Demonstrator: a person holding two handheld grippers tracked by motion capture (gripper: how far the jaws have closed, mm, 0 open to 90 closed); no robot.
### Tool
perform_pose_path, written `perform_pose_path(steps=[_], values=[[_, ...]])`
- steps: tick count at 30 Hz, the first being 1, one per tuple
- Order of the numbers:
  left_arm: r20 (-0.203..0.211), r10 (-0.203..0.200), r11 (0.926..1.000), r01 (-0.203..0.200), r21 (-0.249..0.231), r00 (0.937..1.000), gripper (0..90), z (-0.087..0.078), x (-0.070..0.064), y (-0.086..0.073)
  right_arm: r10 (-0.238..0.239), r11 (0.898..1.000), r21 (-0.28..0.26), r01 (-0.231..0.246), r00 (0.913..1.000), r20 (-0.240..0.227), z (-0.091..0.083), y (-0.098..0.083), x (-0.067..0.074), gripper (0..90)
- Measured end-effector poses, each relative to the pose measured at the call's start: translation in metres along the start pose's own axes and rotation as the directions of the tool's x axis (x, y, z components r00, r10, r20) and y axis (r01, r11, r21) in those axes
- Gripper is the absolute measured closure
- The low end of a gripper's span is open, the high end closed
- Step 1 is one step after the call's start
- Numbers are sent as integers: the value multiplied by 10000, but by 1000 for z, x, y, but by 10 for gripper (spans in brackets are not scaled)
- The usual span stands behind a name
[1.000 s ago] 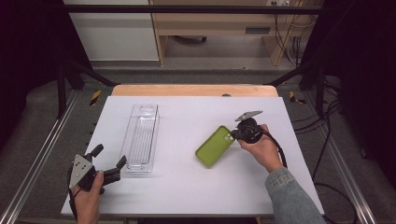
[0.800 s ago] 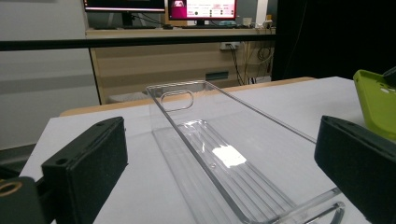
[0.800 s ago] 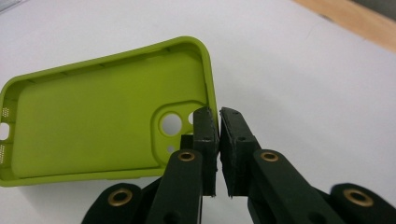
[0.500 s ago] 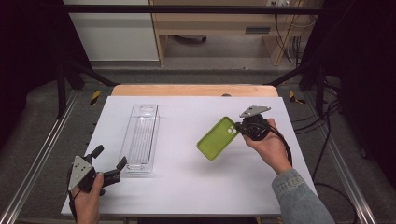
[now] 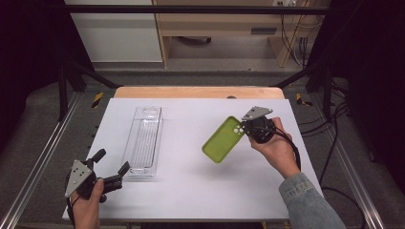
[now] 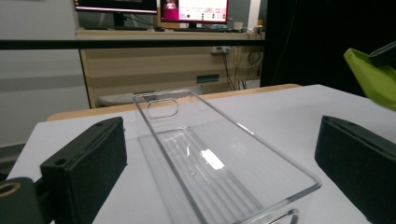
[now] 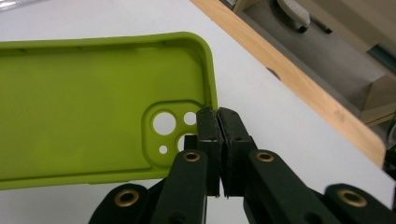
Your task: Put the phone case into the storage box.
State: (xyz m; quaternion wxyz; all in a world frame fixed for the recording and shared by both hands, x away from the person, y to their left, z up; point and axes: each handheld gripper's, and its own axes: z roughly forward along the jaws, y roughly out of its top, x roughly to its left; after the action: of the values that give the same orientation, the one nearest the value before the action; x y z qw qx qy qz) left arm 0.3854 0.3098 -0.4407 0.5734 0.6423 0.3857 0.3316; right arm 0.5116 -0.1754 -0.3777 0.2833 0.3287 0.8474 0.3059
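On the white table (image 5: 191, 191), the right gripper (image 5: 248, 128) was pinching a lime-green phone case (image 5: 223, 139) by its rim at the camera-cutout corner. In the right gripper view its two black jaws were pressed together on that rim, right beside the cluster of round lens holes, with the case (image 7: 84, 107) showing its hollow inner side. From the high view the case was held up off the table, tilted, stretching toward the near left from the gripper, and a faint shadow lay on the tabletop below it. The right hand (image 5: 273, 148) wrapped the gripper body, a denim sleeve (image 5: 308, 202) running off the near edge.

A clear plastic bin (image 5: 144, 141), long and narrow, lay on the left half of the table with its length running near to far, well apart from the case. It looked empty, with a slot handle cut in its far end wall.

The left gripper (image 5: 113, 168) sat at the near left corner, held in the left hand (image 5: 88, 210), its jaws spread wide and holding nothing. In the left gripper view the bin's (image 6: 219, 172) near end stood between the two open jaws, and a corner of the green case (image 6: 373, 77) showed at the far right.
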Motion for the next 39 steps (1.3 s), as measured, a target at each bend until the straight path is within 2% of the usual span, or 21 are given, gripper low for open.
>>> perform_pose_path(steps=[9, 14, 19, 26, 33, 38, 39], values=[[629, 293, 9951, -350, 929, 9976, 18, 17, -23, 23, -829, 9963, -179, 838, 9954, 474, -10, 13, 4, 884], [826, 442, 9925, -532, 1102, 9956, 21, 27, -30, 37, -1097, 9935, -203, 1116, 9907, 800, -11, 15, 5, 884], [977, 589, 9904, -705, 1192, 9935, 23, 36, -36, 52, -1174, 9923, -296, 1204, 9892, 877, -12, 17, 6, 885], [1241, 900, 9833, -1080, 1466, 9882, 24, 51, -49, 66, -1044, 9934, -376, 1085, 9898, 974, -17, 17, 8, 884], [1583, 1189, 9738, -1463, 1741, 9802, 23, 68, -64, 79, -914, 9936, -518, 1000, 9847, 1483, -22, 16, 14, 884], [1796, 1551, 9658, -1873, 1791, 9714, 23, 80, -73, 88, -1022, 9914, -630, 1144, 9798, 1721, -24, 16, 22, 884], [1913, 1469, 9637, -1840, 1933, 9705, 24, 83, -76, 89, -1087, 9905, -640, 1215, 9785, 1755, -24, 16, 23, 884]])
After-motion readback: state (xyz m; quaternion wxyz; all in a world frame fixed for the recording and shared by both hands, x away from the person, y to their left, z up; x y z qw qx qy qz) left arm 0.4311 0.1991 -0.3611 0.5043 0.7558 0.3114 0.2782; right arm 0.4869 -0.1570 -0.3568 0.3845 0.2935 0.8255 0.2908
